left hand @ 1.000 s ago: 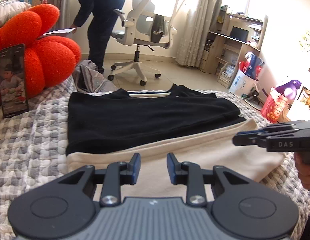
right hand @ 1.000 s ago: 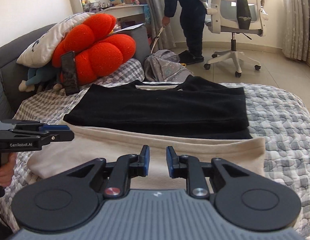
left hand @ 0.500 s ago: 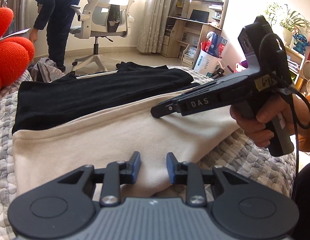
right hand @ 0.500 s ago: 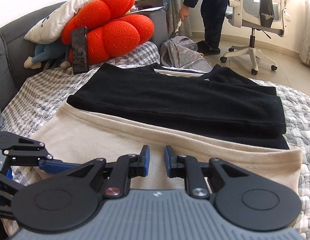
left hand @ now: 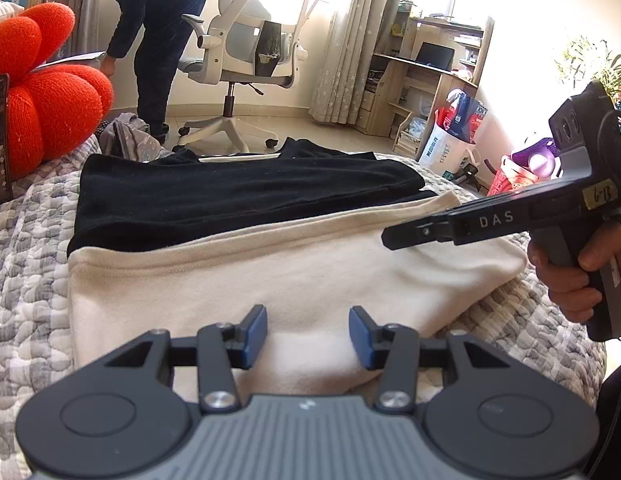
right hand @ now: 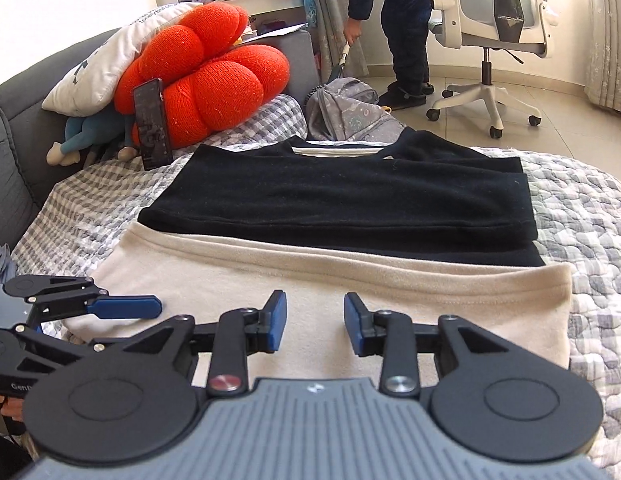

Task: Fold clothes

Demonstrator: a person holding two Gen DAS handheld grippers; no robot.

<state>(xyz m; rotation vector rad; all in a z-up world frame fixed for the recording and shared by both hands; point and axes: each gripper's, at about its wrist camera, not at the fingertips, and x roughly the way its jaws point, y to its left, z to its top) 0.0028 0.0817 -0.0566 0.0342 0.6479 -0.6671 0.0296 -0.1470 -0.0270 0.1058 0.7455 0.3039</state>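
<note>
Both pairs of tongs have spread wider than a moment ago: the left tongs (left hand: 308, 334) and the right tongs (right hand: 315, 322) now gape over the near edge of the cream garment (left hand: 270, 272), and the left one has swung back leftward.

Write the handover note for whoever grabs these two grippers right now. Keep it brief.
Left gripper: open, holding nothing, low over the near edge of the garment.
Right gripper: open, holding nothing, also at the near edge, to the left gripper's right.
Garment: black upper half, cream lower half, lying flat on the quilted bed, neckline at the far end.
Done: sides look folded in, leaving a neat rectangle.
Left: probably grip the near cream hem with both grippers and fold it up toward the neckline.
</note>
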